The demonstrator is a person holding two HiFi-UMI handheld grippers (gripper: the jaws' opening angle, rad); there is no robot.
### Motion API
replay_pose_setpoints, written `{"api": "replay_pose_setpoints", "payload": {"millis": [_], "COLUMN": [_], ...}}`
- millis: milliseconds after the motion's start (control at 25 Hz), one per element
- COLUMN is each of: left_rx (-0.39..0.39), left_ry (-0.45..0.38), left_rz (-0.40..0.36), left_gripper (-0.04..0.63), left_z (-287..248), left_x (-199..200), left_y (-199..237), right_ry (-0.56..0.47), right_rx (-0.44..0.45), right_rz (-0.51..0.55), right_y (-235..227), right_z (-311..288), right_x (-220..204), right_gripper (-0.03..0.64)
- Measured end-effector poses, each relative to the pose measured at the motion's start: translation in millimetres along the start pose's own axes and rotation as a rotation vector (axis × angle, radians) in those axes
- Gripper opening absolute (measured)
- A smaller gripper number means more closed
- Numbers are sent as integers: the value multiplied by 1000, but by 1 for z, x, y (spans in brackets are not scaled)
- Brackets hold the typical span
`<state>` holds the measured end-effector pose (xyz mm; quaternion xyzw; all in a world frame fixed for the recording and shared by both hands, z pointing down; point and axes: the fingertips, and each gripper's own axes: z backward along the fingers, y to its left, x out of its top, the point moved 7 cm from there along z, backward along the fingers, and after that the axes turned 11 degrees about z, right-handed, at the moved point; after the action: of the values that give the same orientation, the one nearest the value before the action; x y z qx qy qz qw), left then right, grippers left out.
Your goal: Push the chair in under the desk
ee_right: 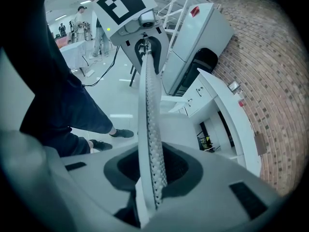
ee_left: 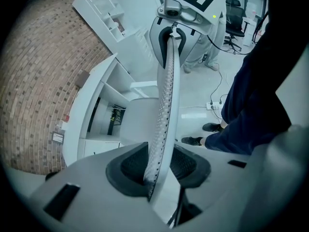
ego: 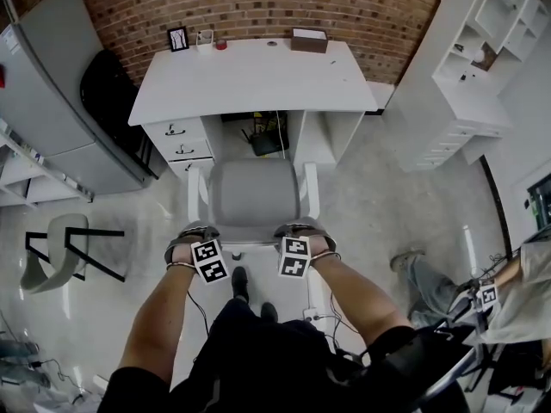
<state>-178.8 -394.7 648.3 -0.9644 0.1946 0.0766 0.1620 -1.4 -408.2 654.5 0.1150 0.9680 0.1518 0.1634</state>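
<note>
The grey chair [ego: 255,192] with white armrests stands on the floor, its seat just in front of the opening under the white desk [ego: 250,80]. I stand behind it. My left gripper [ego: 196,241] is shut on the left part of the backrest's top edge and my right gripper [ego: 297,239] on the right part. In the left gripper view the perforated backrest edge [ee_left: 166,91] runs between the pads of the left gripper [ee_left: 157,170]. The right gripper view shows the same backrest edge [ee_right: 149,110] pinched in the right gripper [ee_right: 153,178].
White drawers [ego: 176,140] fill the desk's left side; cables and a dark object sit in its opening. A brown box [ego: 309,40] and a small frame [ego: 178,38] stand on top. A grey cabinet [ego: 60,93] and stool [ego: 56,256] are left, white shelving [ego: 465,76] and a person [ego: 430,282] right.
</note>
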Motion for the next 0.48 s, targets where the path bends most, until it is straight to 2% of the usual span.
{"api": "replay_pose_setpoints", "payload": {"millis": [280,480], "left_rx": [-17,36], "left_ry": [9,-55], "left_rz": [-8,-61], "left_gripper": [121,119], "left_z": [-10,-19], "left_x": [13,23], "left_y": [21,40], "right_ry": [28,64], "right_rx": [4,-17], "right_rz": [-13,-18], "right_y": [-24,-46], "right_z": [-9,-18], "right_x": [-12,-23], "right_gripper": [84,83]}}
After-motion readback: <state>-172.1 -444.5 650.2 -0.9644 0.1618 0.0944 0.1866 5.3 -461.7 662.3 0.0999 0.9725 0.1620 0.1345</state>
